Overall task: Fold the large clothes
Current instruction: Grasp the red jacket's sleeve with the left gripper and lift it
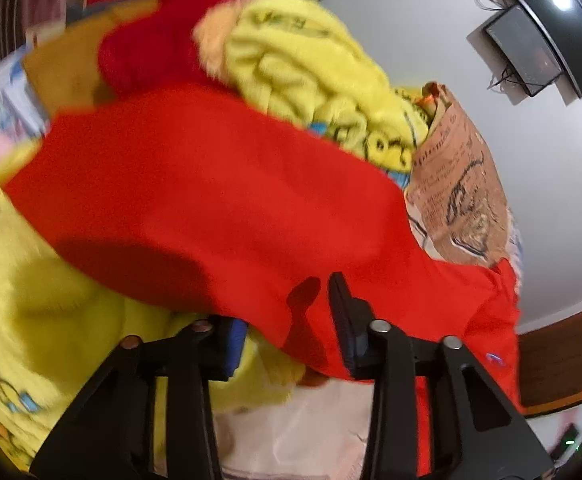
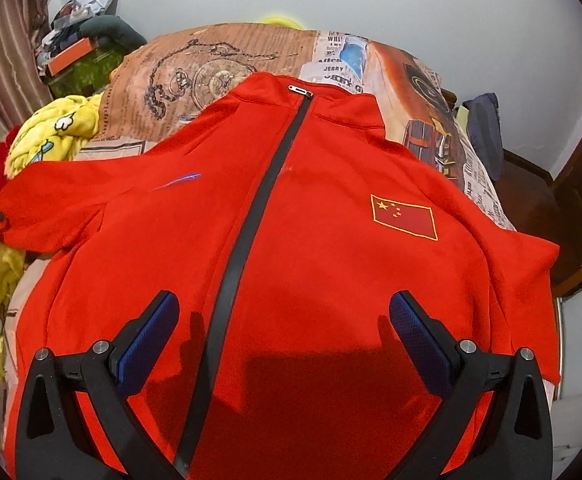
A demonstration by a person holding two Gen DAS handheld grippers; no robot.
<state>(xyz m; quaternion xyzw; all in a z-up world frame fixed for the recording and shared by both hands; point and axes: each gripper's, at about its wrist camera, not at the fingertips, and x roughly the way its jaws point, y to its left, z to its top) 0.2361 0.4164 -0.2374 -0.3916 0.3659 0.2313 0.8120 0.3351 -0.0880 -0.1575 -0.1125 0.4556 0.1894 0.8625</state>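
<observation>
Your left tongs point(image 1: 287, 320) have red sleeve point(image 1: 219, 200) cloth between narrowed jaws; whether the pads pinch it, you cannot tell. Your right tongs point(image 2: 283, 328) gape wide over the jacket point(image 2: 311, 264), holding nothing. Yellow plush point(image 1: 303, 64) crowds the sleeve, with a printed pillow point(image 2: 227, 68) just beyond the collar. On the bed point(image 2: 479, 168) the jacket lies face up, zipped, a flag patch point(image 2: 405, 216) on its chest and the sleeve stretched out sideways.

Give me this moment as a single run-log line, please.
left gripper: closing on red jacket sleeve edge | right gripper: open above jacket front | jacket: flat, zipped, unfolded on bed
</observation>
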